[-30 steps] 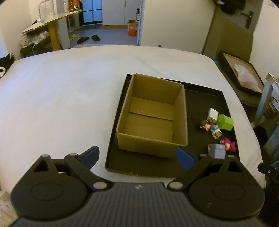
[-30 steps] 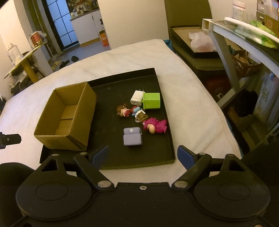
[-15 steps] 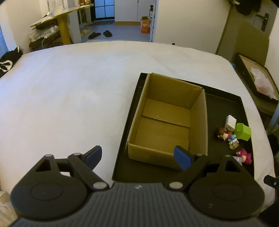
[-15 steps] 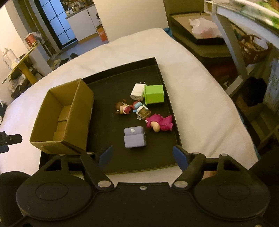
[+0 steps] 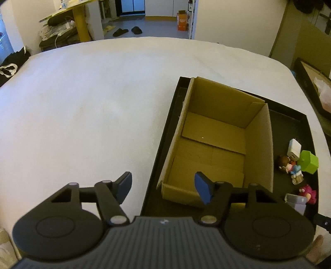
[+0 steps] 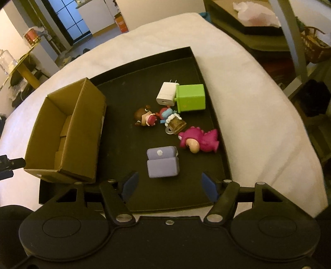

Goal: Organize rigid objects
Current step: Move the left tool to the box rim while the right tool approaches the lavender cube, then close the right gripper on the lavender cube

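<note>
An empty open cardboard box point(image 5: 217, 144) point(image 6: 64, 132) stands on the left of a black tray point(image 6: 128, 82) point(image 5: 289, 122) on a white bed. To its right on the tray lie a lilac block point(image 6: 163, 162), a pink figurine point(image 6: 198, 139), a small brown mug charm point(image 6: 175, 124), a brown-haired doll point(image 6: 144, 119), a white charger point(image 6: 167, 93) and a green cube point(image 6: 190, 98) point(image 5: 308, 161). My right gripper point(image 6: 168, 185) is open and empty, just short of the lilac block. My left gripper point(image 5: 163, 187) is open and empty at the box's near left corner.
The white bed point(image 5: 82, 103) spreads wide to the left of the tray. A shelf unit and a basket point(image 6: 314, 45) stand off the bed's right side. A yellow table point(image 5: 78, 18) and slippers are on the far floor.
My left gripper has shifted left and forward, so the box now sits to the right in its view. My right gripper has moved forward and down toward the lilac block. Both stay open.
</note>
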Available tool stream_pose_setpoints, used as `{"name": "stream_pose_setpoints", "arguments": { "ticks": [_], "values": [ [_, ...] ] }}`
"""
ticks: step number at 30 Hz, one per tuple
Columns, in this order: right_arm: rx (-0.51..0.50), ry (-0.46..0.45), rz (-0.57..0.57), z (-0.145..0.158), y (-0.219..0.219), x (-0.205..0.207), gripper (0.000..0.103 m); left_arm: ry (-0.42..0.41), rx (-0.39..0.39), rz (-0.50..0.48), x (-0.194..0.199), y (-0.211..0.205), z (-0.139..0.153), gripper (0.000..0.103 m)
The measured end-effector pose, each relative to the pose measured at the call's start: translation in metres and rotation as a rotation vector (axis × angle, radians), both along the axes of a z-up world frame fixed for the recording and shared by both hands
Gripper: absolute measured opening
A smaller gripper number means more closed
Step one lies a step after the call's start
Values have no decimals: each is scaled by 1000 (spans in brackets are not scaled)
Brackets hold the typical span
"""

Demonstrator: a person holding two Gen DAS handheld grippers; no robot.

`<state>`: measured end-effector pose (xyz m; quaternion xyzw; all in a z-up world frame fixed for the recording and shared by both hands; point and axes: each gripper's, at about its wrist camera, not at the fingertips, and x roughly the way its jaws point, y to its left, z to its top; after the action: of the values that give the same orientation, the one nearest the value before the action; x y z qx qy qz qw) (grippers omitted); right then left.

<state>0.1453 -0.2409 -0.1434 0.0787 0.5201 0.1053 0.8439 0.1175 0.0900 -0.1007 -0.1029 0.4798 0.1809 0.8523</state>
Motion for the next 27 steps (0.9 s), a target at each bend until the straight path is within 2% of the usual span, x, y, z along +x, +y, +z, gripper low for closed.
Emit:
{"name": "stream_pose_setpoints", "arguments": {
  "ticks": [3,8,15,17,20,26,27],
  "values": [
    [-3,13,20,-8,6,8,66,4,-4,12,5,3,-6,60],
    [-8,49,31,-24,14,20,66,11,3,29,13,11,-16,46],
    [-22,69,55,-37,22,35,66,18,-14,20,26,15,-26,39],
    [-29,68,58,-40,23,40,66,31,-3,5,27,13,-29,26],
    [-44,72,65,-46,27,46,66,45,-16,1,31,12,-32,14],
    [-61,75,86,-55,33,52,66,31,21,-54,27,1,-29,11],
    [-68,73,92,-56,34,51,55,26,18,-55,26,1,-29,11]
  ]
}}
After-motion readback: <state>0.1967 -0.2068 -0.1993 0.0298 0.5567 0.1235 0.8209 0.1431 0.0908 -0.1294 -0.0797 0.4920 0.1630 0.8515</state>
